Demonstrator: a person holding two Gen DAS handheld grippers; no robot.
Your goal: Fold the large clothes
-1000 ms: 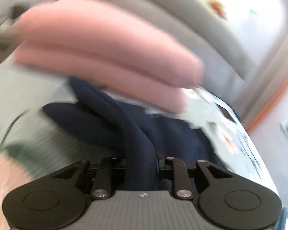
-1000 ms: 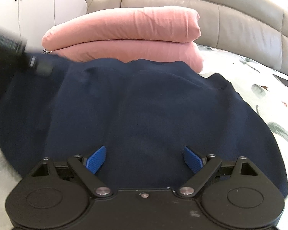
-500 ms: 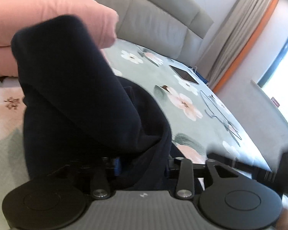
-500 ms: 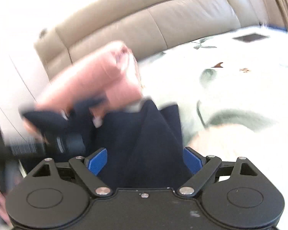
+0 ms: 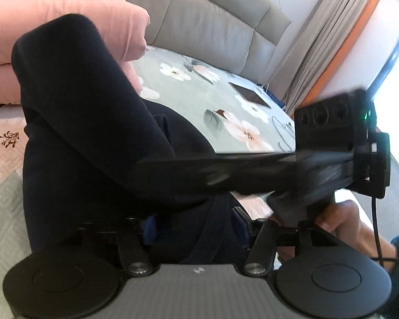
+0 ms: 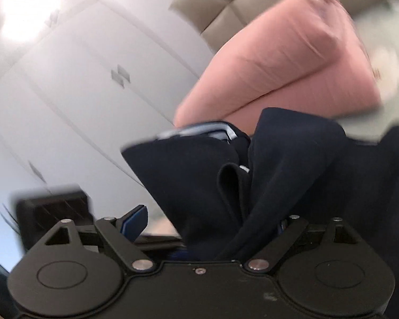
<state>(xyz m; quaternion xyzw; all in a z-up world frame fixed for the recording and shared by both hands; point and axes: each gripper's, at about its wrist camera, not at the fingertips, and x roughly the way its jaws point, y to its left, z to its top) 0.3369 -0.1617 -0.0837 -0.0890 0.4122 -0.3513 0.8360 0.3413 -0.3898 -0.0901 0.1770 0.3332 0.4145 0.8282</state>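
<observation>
A dark navy garment is bunched and lifted off the floral bed. My left gripper has its blue pads partly apart with a fold of the garment between them. My right gripper is open, its left blue finger showing, and the navy garment drapes between its fingers. The right gripper's body crosses the left wrist view from the right, blurred, just above the left fingers. A light blue inner collar of the garment shows in the right wrist view.
A folded pink quilt lies at the bed's head against a grey padded headboard. A tablet lies on the floral bedspread. White wardrobe doors are to the left. Curtains hang at right.
The right gripper swung across in front of the left gripper and tilted toward the wardrobe. The left gripper's pads have spread. The garment now drapes between the right fingers.
</observation>
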